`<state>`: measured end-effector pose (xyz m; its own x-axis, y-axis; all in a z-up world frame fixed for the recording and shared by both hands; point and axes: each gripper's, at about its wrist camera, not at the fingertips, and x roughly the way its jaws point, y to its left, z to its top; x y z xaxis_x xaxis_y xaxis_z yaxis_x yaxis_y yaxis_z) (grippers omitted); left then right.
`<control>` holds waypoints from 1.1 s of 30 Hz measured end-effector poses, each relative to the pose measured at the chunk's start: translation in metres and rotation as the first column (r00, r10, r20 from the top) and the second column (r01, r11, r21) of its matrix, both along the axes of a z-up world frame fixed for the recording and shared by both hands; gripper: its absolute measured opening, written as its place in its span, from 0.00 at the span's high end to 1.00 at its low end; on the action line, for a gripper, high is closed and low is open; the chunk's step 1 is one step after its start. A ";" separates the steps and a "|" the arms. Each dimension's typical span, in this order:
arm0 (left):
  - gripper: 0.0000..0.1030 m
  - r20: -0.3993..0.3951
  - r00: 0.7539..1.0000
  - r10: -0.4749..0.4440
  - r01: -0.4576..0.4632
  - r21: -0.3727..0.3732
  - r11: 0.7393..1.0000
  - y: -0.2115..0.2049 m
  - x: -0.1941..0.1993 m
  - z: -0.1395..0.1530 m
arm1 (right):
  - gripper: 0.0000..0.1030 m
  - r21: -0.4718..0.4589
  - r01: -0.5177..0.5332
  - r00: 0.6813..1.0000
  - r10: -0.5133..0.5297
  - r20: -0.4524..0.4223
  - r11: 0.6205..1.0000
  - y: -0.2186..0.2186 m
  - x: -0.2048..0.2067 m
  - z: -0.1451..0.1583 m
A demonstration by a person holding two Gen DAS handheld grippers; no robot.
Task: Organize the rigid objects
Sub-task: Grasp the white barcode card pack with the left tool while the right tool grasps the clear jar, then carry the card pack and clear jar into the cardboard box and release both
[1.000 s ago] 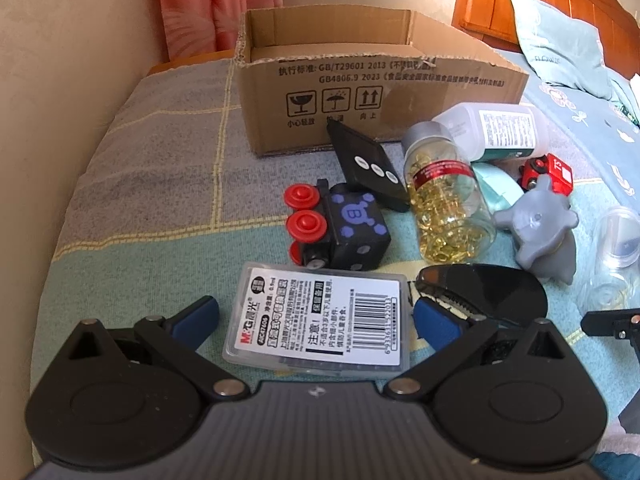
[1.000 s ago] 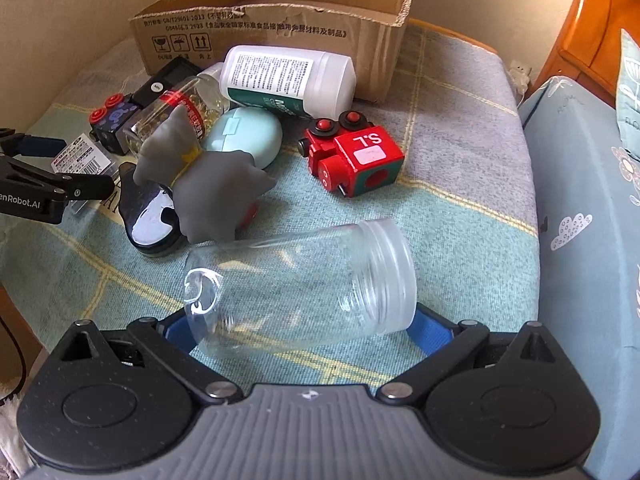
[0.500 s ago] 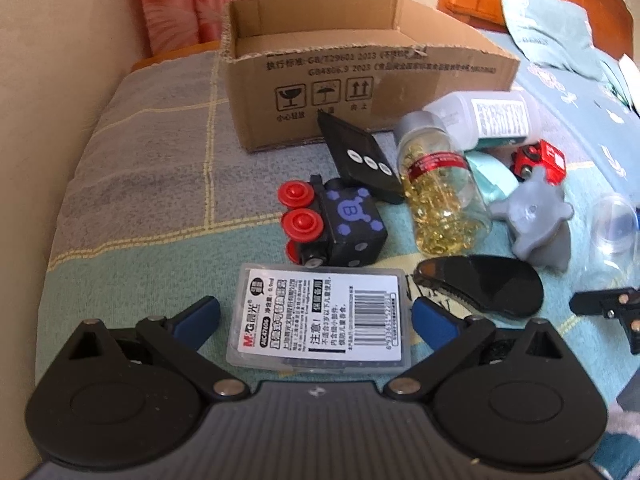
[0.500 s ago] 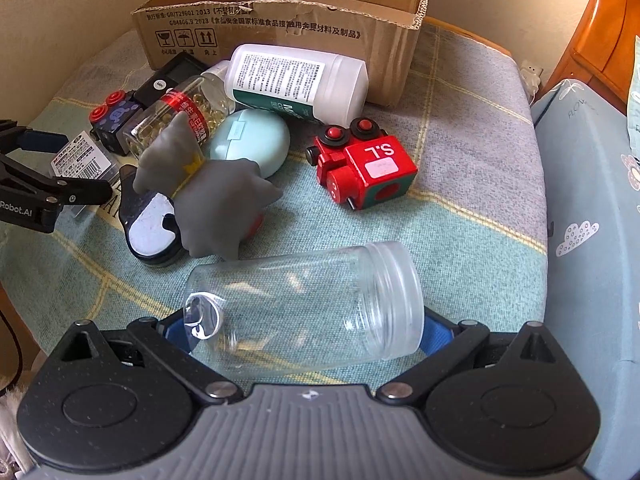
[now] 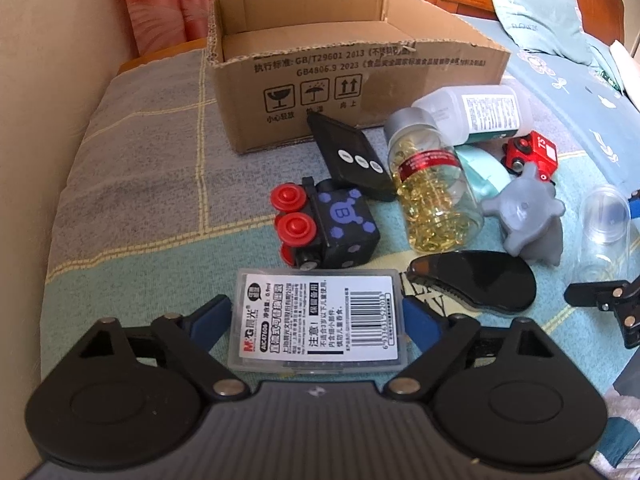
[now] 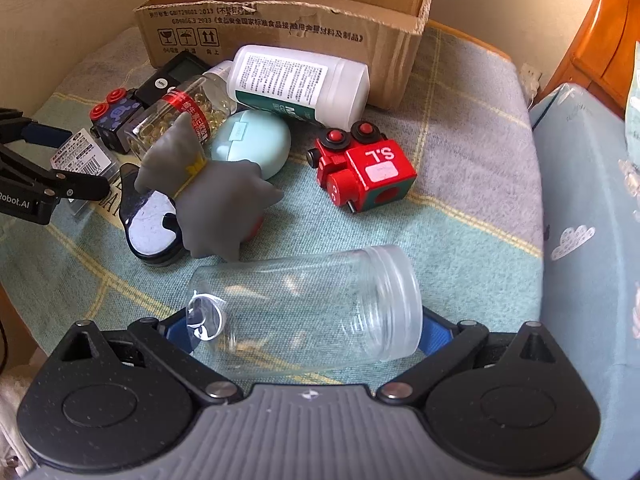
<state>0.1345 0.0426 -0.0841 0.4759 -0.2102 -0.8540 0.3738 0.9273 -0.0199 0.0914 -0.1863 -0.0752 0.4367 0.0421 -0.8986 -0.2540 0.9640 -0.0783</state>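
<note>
Right hand-held gripper [image 6: 308,320] clamps clear jar [image 6: 308,304]; toy's crown [image 6: 197,167] shows only here.

A flat grey plastic case [image 5: 320,320] with a white barcode label lies near the blanket's front edge. A clear, lidless jar [image 6: 308,312] lies on its side nearby. The open cardboard box [image 5: 352,80] stands at the back edge.
</note>
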 end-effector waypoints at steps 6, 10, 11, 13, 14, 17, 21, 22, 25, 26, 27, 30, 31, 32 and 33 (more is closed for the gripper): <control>0.12 0.000 1.000 0.004 -0.004 -0.003 1.000 0.001 -0.001 0.000 | 0.01 0.023 -0.001 1.000 0.000 0.023 1.000 0.002 -0.005 0.010; 0.12 0.000 1.000 0.002 -0.002 -0.003 1.000 0.001 -0.002 0.000 | 0.08 0.001 0.005 1.000 -0.005 0.027 1.000 0.002 -0.006 0.012; 0.12 -0.001 1.000 0.003 -0.003 -0.004 1.000 0.001 -0.002 0.001 | 0.08 0.003 0.004 1.000 -0.004 0.023 1.000 0.002 -0.006 0.013; 0.12 -0.004 1.000 0.002 -0.002 -0.008 1.000 0.001 -0.003 0.001 | 0.08 0.005 -0.001 1.000 0.001 0.025 1.000 0.001 -0.007 0.014; 0.12 -0.005 1.000 0.001 -0.001 -0.010 1.000 0.001 -0.004 0.001 | 0.08 0.007 -0.006 1.000 0.005 0.025 1.000 0.001 -0.007 0.016; 0.12 -0.004 1.000 0.001 -0.001 -0.014 1.000 0.003 -0.008 0.004 | 0.08 0.012 -0.017 0.999 0.017 0.037 1.000 0.002 -0.008 0.022; 0.13 0.002 1.000 0.022 -0.021 -0.055 0.998 0.011 -0.014 0.018 | 0.08 0.025 -0.031 0.998 0.029 0.057 0.999 0.001 -0.006 0.033; 0.13 0.007 1.000 0.025 -0.024 -0.069 0.997 0.014 -0.014 0.024 | 0.08 0.024 -0.034 0.997 0.032 0.066 0.999 0.001 -0.006 0.037; 0.13 0.060 0.998 0.023 -0.018 -0.071 0.997 0.014 -0.014 0.045 | 0.08 0.041 -0.055 0.994 0.051 0.095 0.998 0.000 -0.002 0.049; 0.13 0.083 0.996 0.018 -0.012 -0.068 0.998 0.014 -0.013 0.053 | 0.08 0.050 -0.058 0.993 0.053 0.105 0.997 -0.001 0.000 0.055; 0.13 0.110 0.994 0.011 -0.004 -0.067 0.998 0.013 -0.009 0.062 | 0.08 0.058 -0.065 0.991 0.058 0.117 0.996 -0.001 0.003 0.060; 0.12 0.184 0.983 0.004 0.010 -0.070 0.997 0.007 0.010 0.089 | 0.08 0.072 -0.085 0.983 0.071 0.170 0.994 -0.001 0.016 0.079; 0.12 0.212 0.977 0.001 0.014 -0.066 0.998 0.004 0.018 0.097 | 0.08 0.071 -0.094 0.979 0.079 0.190 0.993 0.000 0.021 0.085; 0.12 0.234 0.972 -0.001 0.016 -0.062 0.998 0.001 0.027 0.103 | 0.08 0.076 -0.100 0.975 0.082 0.207 0.992 0.001 0.027 0.091; 0.12 0.251 0.968 0.000 0.016 -0.059 0.998 -0.003 0.038 0.108 | 0.08 0.083 -0.103 0.972 0.082 0.220 0.991 0.001 0.033 0.096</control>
<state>0.1725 0.0401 0.0238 0.6717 -0.2620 -0.6929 0.3814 0.9242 0.0202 0.1247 -0.1849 0.0208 0.6097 0.1709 -0.7740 -0.3295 0.9428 -0.0514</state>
